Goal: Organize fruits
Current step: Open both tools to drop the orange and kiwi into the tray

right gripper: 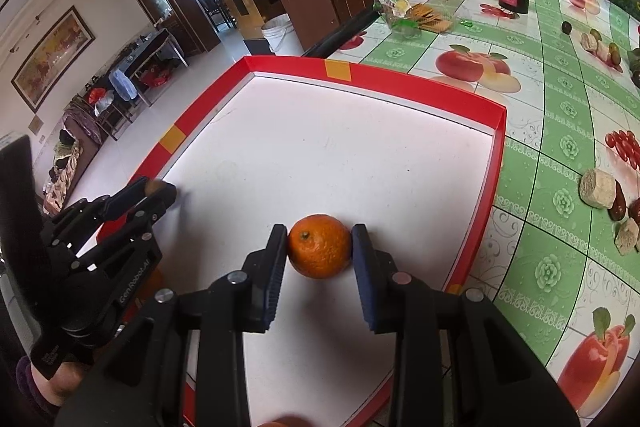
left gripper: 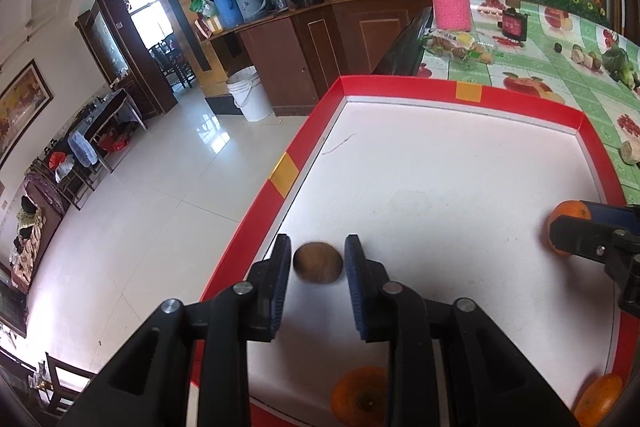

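Black two-finger left gripper (left gripper: pixel 318 251), its ribbed pads dark blue, stands open around a small, round, fuzzy brown kiwi (left gripper: pixel 318 262) with gaps on both sides; the black right gripper (right gripper: pixel 320 247) has its pads pressed against a dimpled, glossy orange mandarin (right gripper: pixel 319 246); both fruits rest on the smooth white floor of a shallow red-rimmed tray (left gripper: pixel 460 91); two more round oranges lie at its near edge (left gripper: pixel 360 397) and near right corner (left gripper: pixel 599 397).
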Demonstrator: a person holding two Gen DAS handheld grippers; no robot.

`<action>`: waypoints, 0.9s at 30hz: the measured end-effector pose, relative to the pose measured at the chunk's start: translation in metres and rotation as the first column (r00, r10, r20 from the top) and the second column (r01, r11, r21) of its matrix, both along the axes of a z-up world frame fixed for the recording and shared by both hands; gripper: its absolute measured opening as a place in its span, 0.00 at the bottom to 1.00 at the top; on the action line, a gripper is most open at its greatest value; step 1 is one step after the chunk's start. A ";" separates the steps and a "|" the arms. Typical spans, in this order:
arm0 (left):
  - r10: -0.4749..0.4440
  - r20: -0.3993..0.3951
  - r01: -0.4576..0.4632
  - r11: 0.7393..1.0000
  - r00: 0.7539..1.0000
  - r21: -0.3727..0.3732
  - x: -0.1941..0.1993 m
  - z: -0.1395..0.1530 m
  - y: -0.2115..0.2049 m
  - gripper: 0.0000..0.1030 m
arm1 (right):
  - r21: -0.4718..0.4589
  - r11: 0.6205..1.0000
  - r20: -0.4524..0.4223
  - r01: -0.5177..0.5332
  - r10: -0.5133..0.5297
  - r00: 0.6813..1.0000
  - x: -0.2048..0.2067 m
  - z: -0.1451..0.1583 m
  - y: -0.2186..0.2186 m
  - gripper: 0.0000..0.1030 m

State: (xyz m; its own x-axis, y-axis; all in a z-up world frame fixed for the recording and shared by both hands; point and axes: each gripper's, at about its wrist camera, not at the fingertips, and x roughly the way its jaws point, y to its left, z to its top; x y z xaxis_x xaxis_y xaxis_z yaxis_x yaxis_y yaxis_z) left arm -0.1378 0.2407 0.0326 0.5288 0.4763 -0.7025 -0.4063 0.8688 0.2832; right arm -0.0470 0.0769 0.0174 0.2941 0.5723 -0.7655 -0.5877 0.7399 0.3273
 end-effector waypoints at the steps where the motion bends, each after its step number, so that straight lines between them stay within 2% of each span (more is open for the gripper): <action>1: 0.008 -0.011 -0.008 1.000 1.000 0.004 0.000 -0.001 0.000 0.48 | -0.008 1.000 -0.002 -0.002 0.002 1.000 0.000 0.000 0.000 0.35; 2: 0.015 -0.014 -0.015 1.000 1.000 0.010 -0.001 -0.001 -0.001 0.62 | -0.019 1.000 -0.004 -0.007 0.007 1.000 0.000 -0.001 0.000 0.36; 4: 0.016 -0.005 -0.016 1.000 1.000 0.027 -0.004 0.001 -0.005 0.65 | -0.009 1.000 -0.018 -0.013 0.013 1.000 0.000 0.000 -0.003 0.44; 7: 0.012 0.007 -0.012 0.999 1.000 0.034 -0.007 0.009 -0.011 0.76 | 0.055 0.998 -0.015 -0.002 0.003 1.000 -0.002 0.009 -0.016 0.53; 12: -0.019 0.039 0.018 1.000 0.999 0.022 -0.012 0.023 -0.027 0.78 | 0.096 0.994 0.051 0.047 -0.053 0.997 -0.007 0.028 -0.051 0.58; 18: -0.111 0.060 0.111 0.994 0.992 0.006 -0.013 0.034 -0.063 0.79 | 0.091 0.984 0.068 0.151 -0.157 0.985 -0.010 0.030 -0.113 0.59; 27: -0.293 0.046 0.293 0.956 0.955 0.002 0.001 0.038 -0.141 0.80 | 0.020 0.934 0.078 0.357 -0.358 0.931 -0.015 0.015 -0.233 0.59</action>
